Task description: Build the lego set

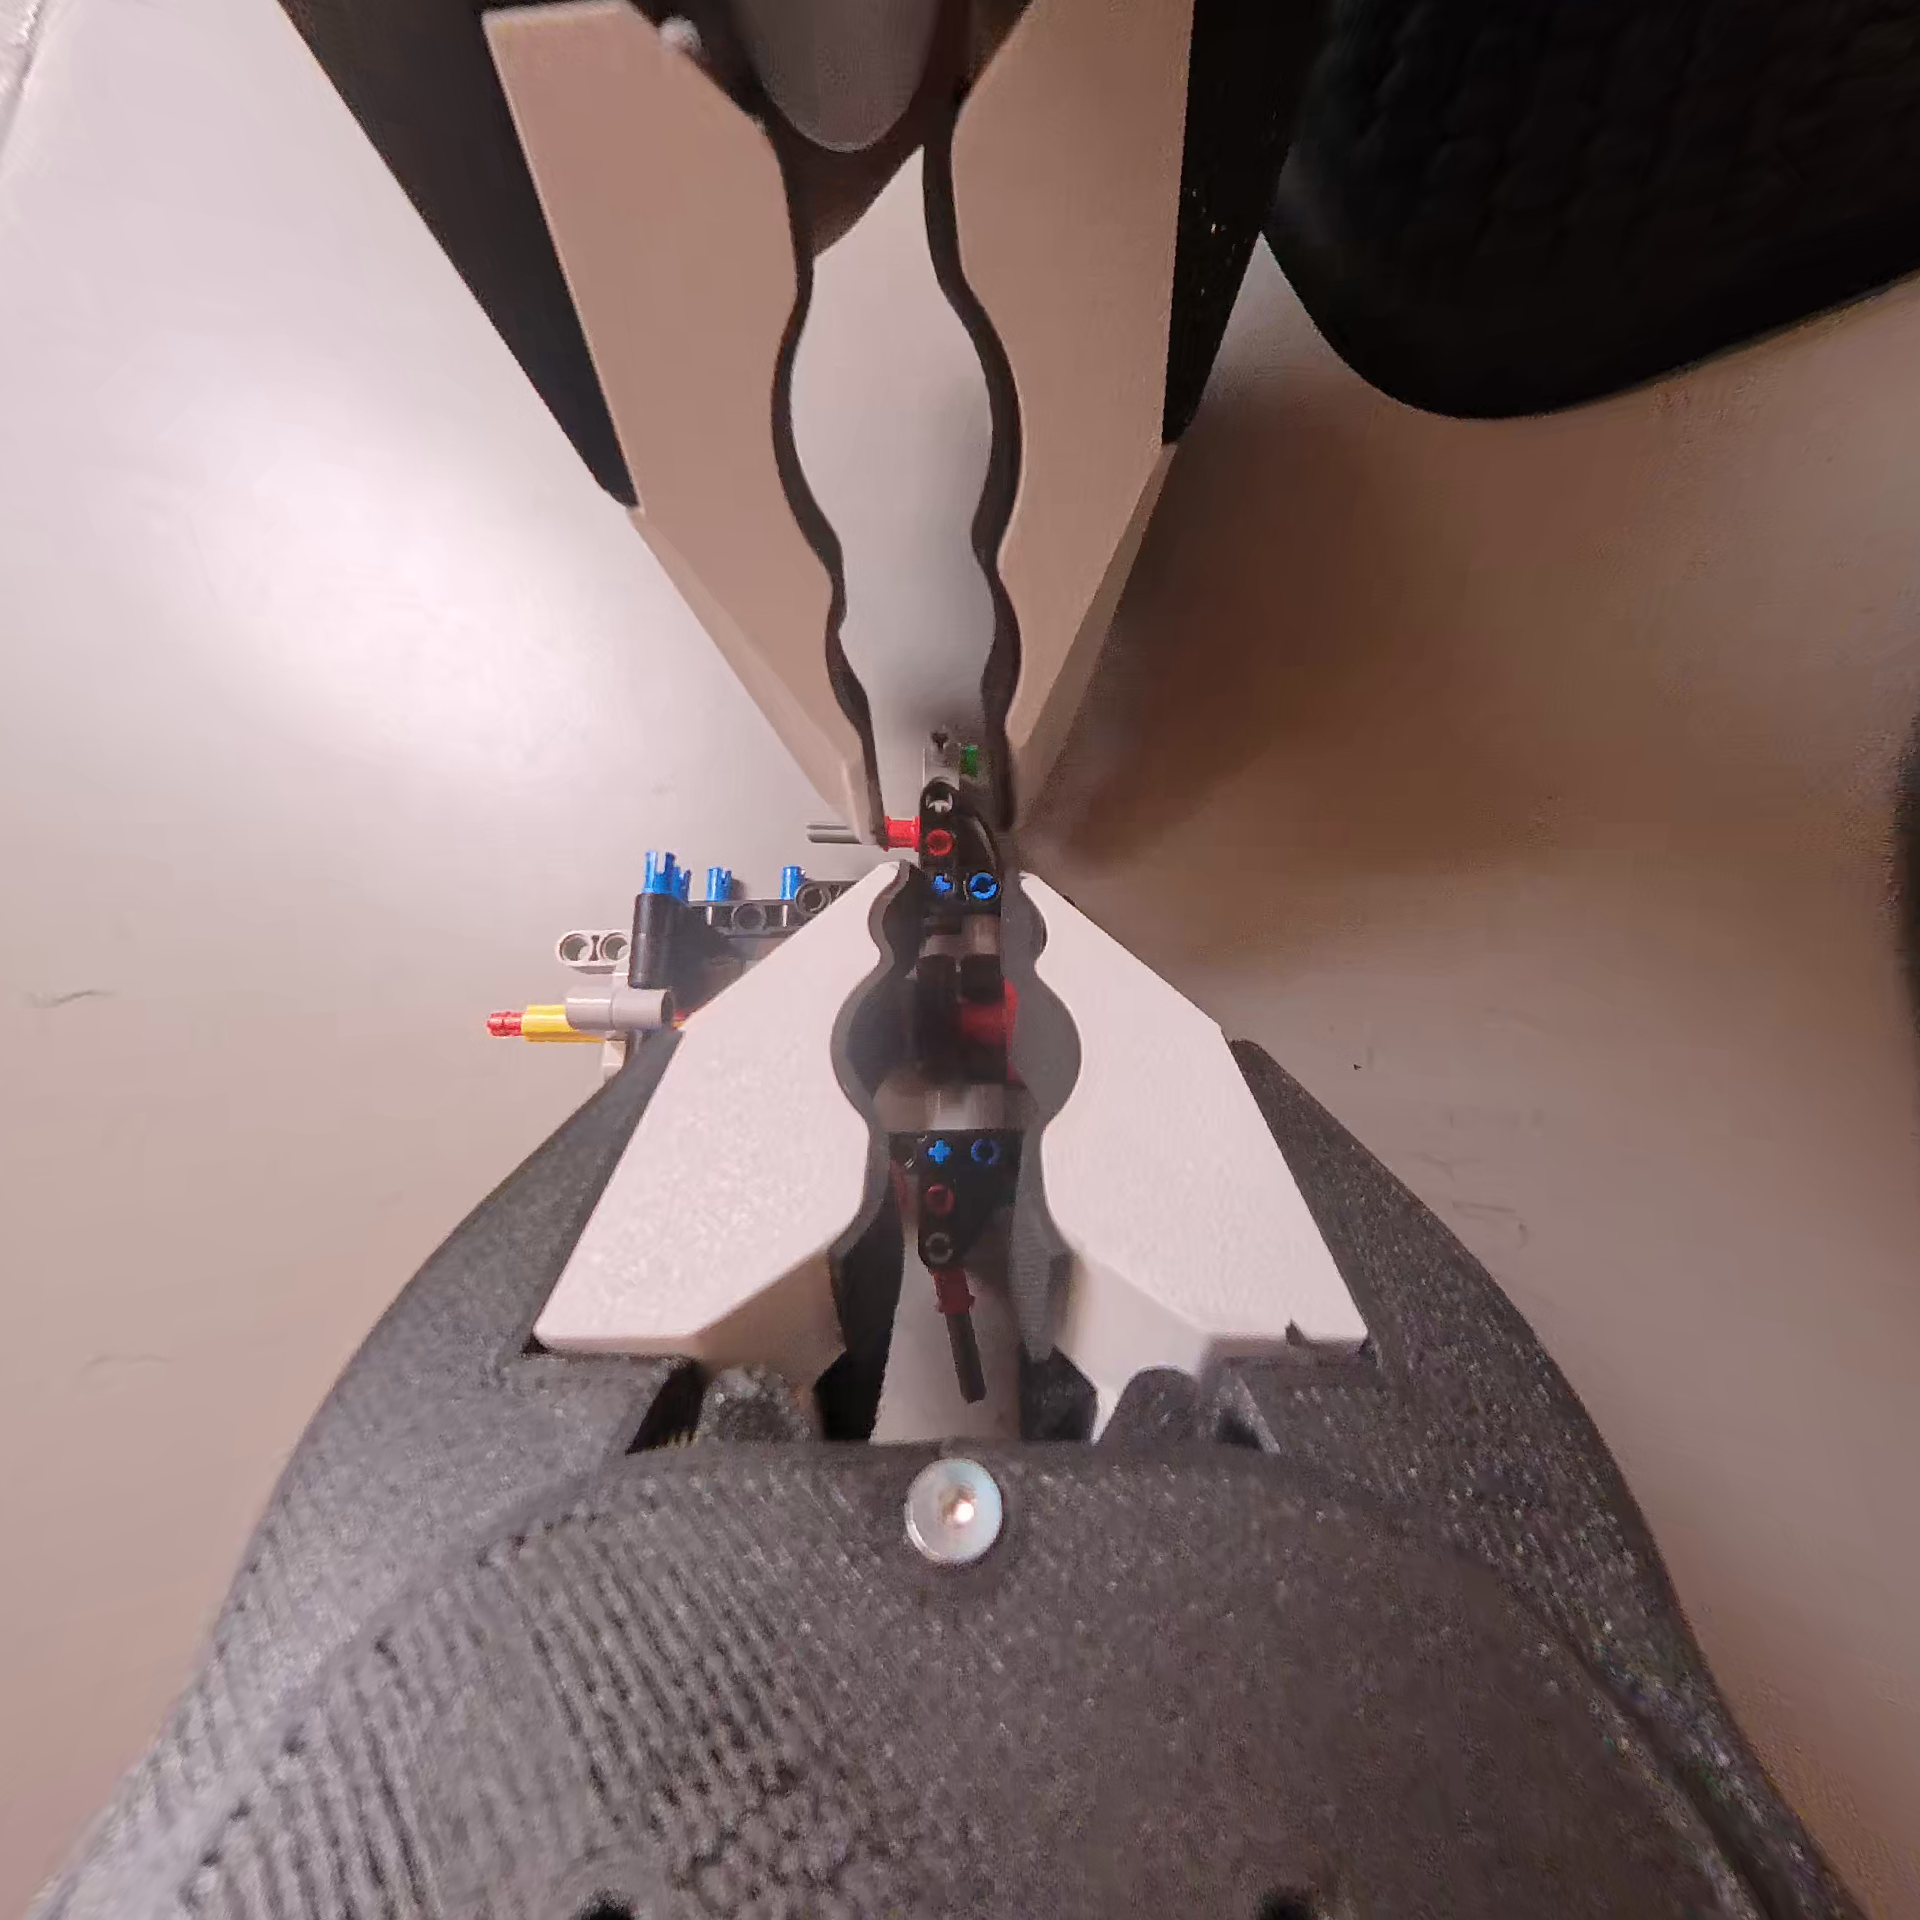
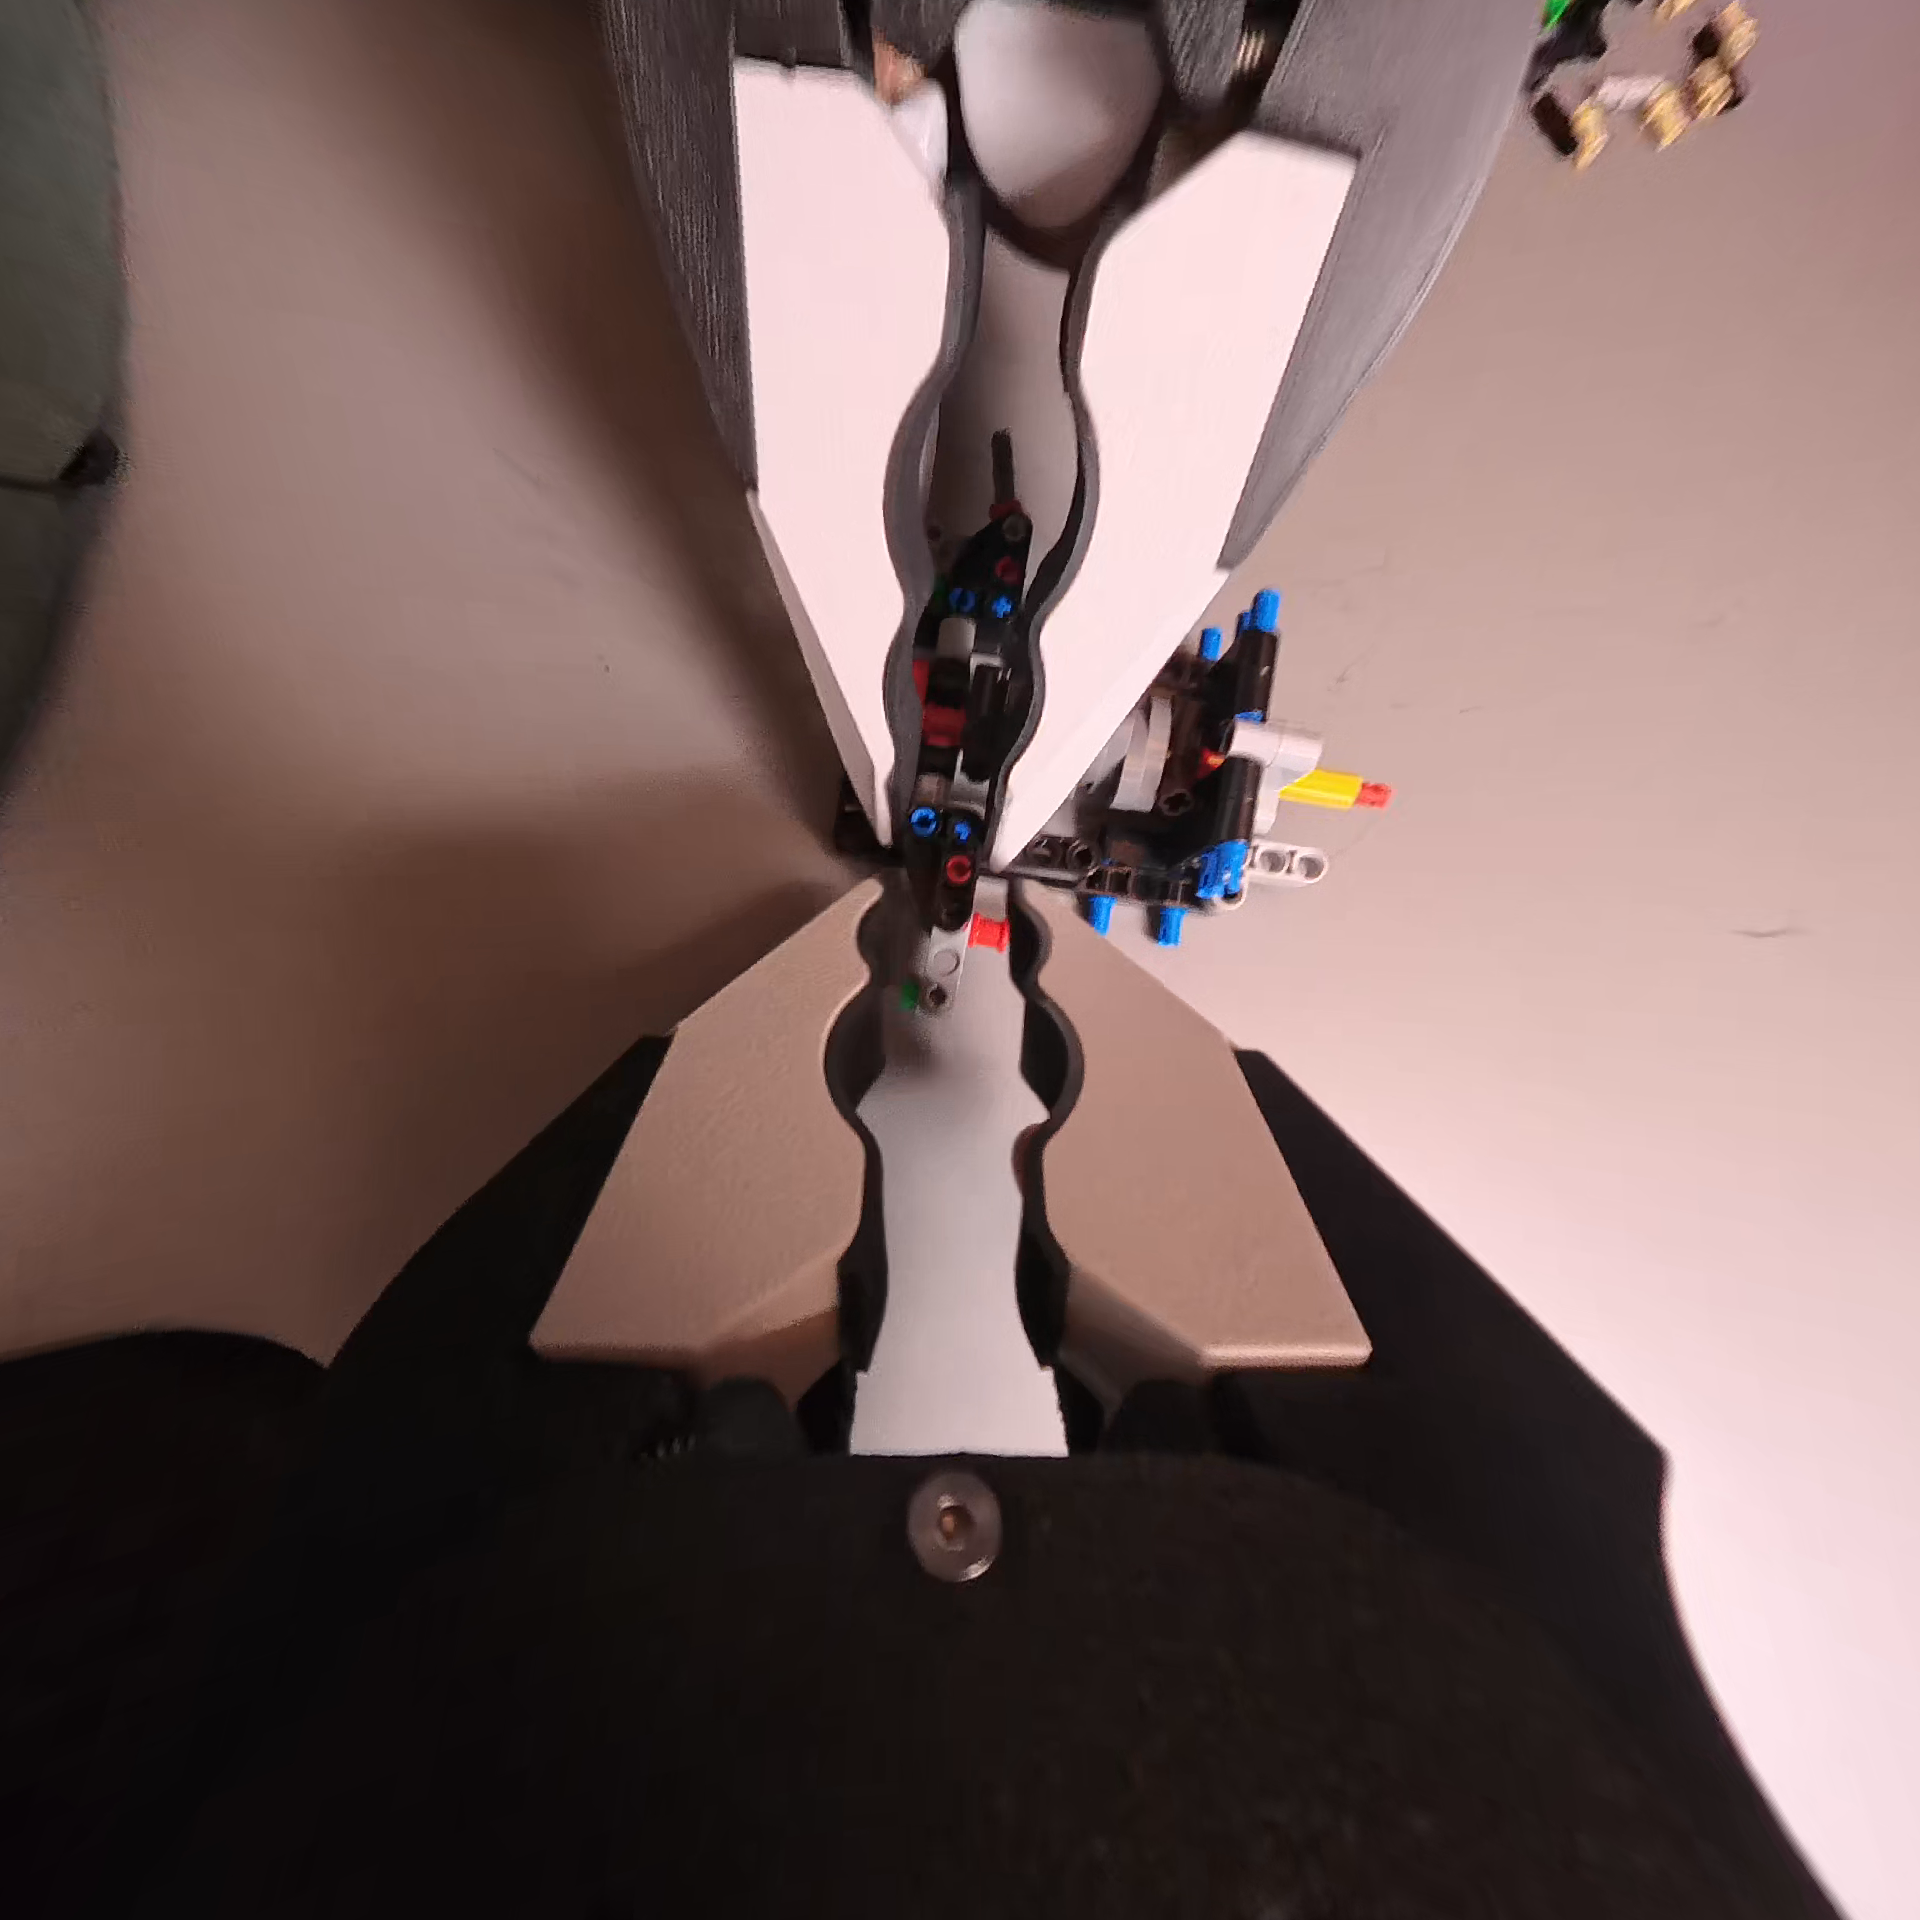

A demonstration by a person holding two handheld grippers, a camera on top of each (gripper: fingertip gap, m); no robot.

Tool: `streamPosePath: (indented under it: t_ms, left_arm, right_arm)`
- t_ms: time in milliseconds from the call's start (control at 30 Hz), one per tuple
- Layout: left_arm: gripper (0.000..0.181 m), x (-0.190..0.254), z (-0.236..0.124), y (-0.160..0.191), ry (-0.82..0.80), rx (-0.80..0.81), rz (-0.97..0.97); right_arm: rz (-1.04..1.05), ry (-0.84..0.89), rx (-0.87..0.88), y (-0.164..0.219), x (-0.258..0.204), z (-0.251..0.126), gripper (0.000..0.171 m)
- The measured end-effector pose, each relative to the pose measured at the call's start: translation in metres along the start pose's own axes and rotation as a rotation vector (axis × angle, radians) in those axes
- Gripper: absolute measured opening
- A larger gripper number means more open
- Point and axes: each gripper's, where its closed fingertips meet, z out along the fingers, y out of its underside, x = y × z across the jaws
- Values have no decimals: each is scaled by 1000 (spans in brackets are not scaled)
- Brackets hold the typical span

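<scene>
- My left gripper [image 1: 956,894] is clamped on the long black lego assembly [image 1: 961,1023], held along its fingers.
- My right gripper [image 2: 940,914] faces it tip to tip, jaws apart around the assembly's grey end.
- A second lego build [image 2: 1195,790] lies on the table [image 2: 1558,1039] just beside the tips.

I see a plain beige table [image 1: 312,520] filling both views, matte and lightly scuffed. At mid left of my left wrist view a lego assembly [image 1: 665,935] rests on it, blue pins up, a yellow-and-red axle pointing left. In the top right corner of my right wrist view, a blurred cluster of small parts [image 2: 1652,94] lies on it.
</scene>
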Motion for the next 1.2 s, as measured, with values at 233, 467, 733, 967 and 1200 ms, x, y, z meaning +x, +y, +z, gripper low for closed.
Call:
streamPosePath:
  t_ms: [233,467,733,967,1200]
  left_arm:
    - [15,0,0,0,0,-6,-9]
    - [15,0,0,1,0,-2,-14]
    - [14,1,1,3,10,-14,-25]
    - [14,0,0,2,30,14,-46]
    - [15,3,0,-3,48,11,-55]
  right_arm:
    - [-65,17,-129,-1,-2,0,9]
    - [-33,11,-128,1,-3,2,9]
    - [-15,-13,-118,6,-4,9,9]
    - [-17,-42,-98,10,-3,15,9]
    - [-23,33,-35,-1,1,-8,17]
